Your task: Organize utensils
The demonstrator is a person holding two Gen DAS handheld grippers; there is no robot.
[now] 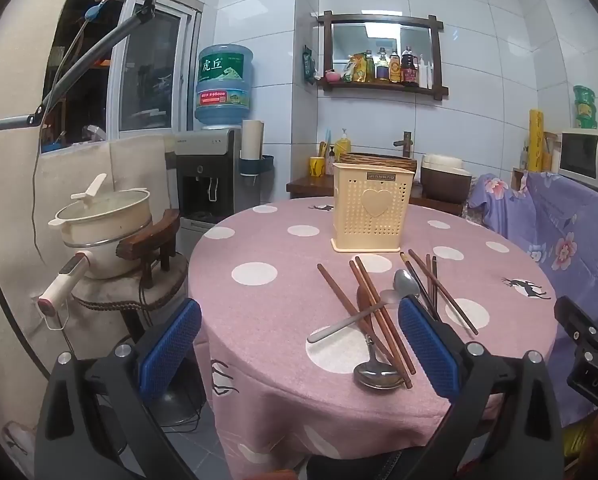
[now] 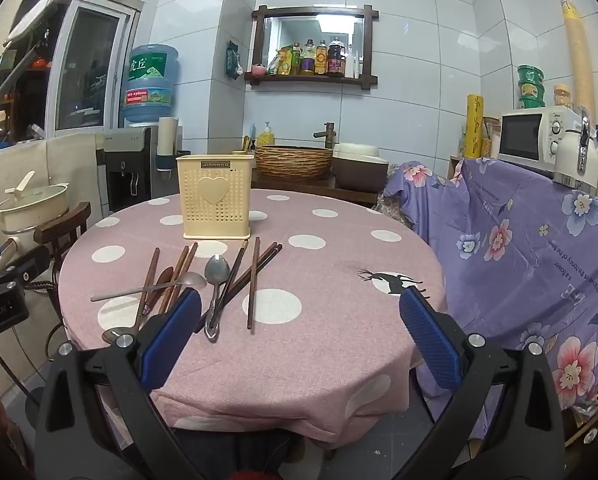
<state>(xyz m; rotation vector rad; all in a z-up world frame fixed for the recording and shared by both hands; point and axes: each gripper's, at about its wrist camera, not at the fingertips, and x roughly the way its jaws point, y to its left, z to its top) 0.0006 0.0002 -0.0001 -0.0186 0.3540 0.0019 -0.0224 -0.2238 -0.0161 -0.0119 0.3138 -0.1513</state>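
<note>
Utensils lie loose on the pink dotted tablecloth (image 1: 259, 320) of a round table, and nothing has yet been placed in the holder. Nearest in both wrist views, the left gripper (image 1: 299, 344) and the right gripper (image 2: 299, 336) are held over the near edge of the table with their blue pads spread wide apart; nothing is held between them.

Just beyond the left gripper, a metal spoon (image 1: 375, 372) lies bowl-near at the table's edge, crossed by brown chopsticks (image 1: 379, 320) and a pale long-handled spoon (image 1: 347, 322). A little further right, a second metal spoon (image 2: 215, 280) rests among more chopsticks (image 2: 253, 280), which are fanned and overlapping. A dark wooden spoon appears to lie under the left pile, though it is partly hidden.

Further back, near the table's middle, the cream perforated utensil holder (image 1: 373, 208) stands upright with a heart on its front. Beyond the table, a woven basket (image 2: 295, 160) and a microwave (image 2: 531, 136) are seen against the tiled wall.

Trouble is most likely to come from the tangle: if one stick is pinched where others cross it, neighbours could be dragged or rolled off the near edge. The thin, flat spoon handles may slip from wide pads. The light holder could be tipped if a utensil is pushed against its rim.
</note>
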